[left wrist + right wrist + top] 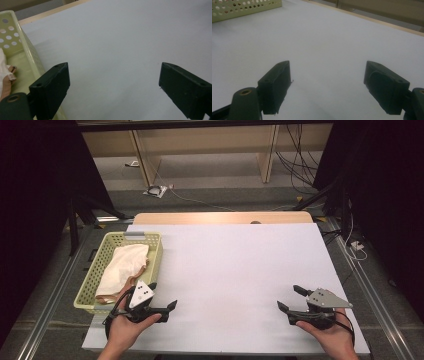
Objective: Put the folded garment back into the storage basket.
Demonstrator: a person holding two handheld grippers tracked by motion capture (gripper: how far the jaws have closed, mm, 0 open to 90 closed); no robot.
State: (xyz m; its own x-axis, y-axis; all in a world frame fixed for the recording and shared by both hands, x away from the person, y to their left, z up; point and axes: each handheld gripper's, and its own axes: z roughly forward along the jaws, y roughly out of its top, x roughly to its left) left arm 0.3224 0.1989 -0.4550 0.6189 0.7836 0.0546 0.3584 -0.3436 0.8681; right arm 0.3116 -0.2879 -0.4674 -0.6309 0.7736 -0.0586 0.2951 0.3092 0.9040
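A pale green perforated basket (154, 257) stands at the table's left edge with a cream cloth (122, 267) with tan straps lying in it. My left gripper (161, 295) rests low at the front left, just beside the basket's near corner, held in a hand; its jaws stand wide apart with nothing between them. In the left gripper view the basket wall (27, 53) and a bit of the cloth (3, 66) lie at the left. My right gripper (291, 298) sits at the front right, open and empty, pointing toward the table's middle.
A white sheet (235, 270) covers the wooden table (220, 217). Beyond the far edge are a floor with cables (157, 191) and wooden furniture legs. Dark curtains and metal rails flank both sides. In the right gripper view the basket (242, 7) lies far off at the upper left.
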